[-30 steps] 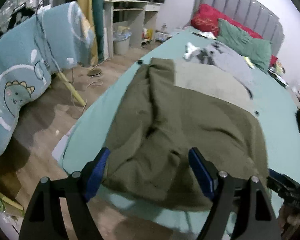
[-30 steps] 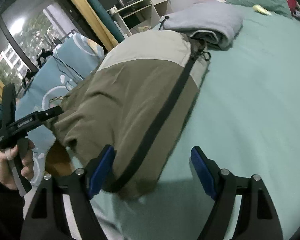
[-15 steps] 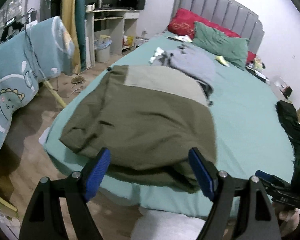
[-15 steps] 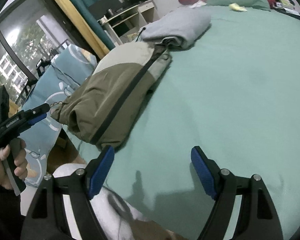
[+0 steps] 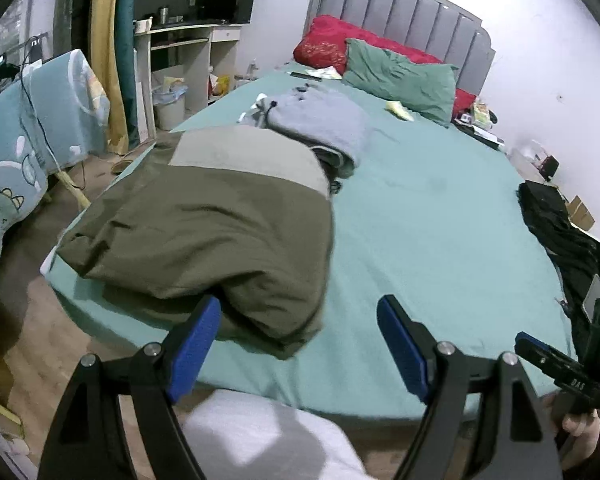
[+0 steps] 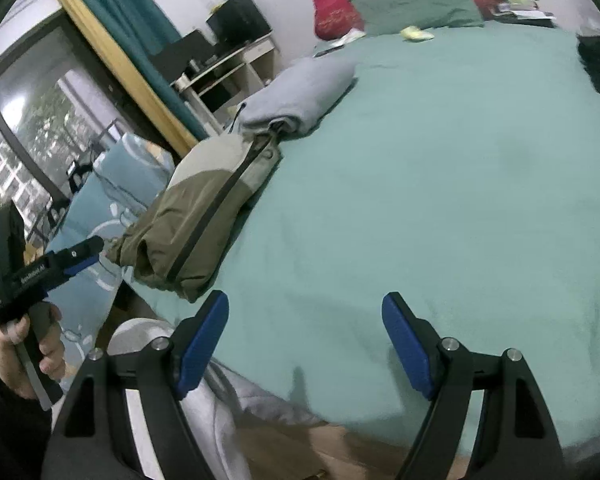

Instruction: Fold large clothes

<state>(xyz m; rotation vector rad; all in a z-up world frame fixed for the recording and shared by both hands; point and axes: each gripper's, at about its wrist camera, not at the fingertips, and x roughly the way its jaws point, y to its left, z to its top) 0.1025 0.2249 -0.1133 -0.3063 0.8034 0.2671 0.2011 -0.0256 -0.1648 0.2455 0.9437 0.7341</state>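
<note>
Olive folded jacket [image 5: 220, 232] lies at ten o'clock; we hold left gripper [image 5: 298, 344] and right gripper [image 6: 304, 340] released, empty.

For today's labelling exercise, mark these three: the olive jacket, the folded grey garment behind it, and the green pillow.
olive jacket [image 5: 220, 216], left wrist view, on the dark olive body panel.
folded grey garment [image 5: 324, 120], left wrist view, on its flat top layer.
green pillow [image 6: 412, 0], right wrist view, on the pillow's middle.
</note>
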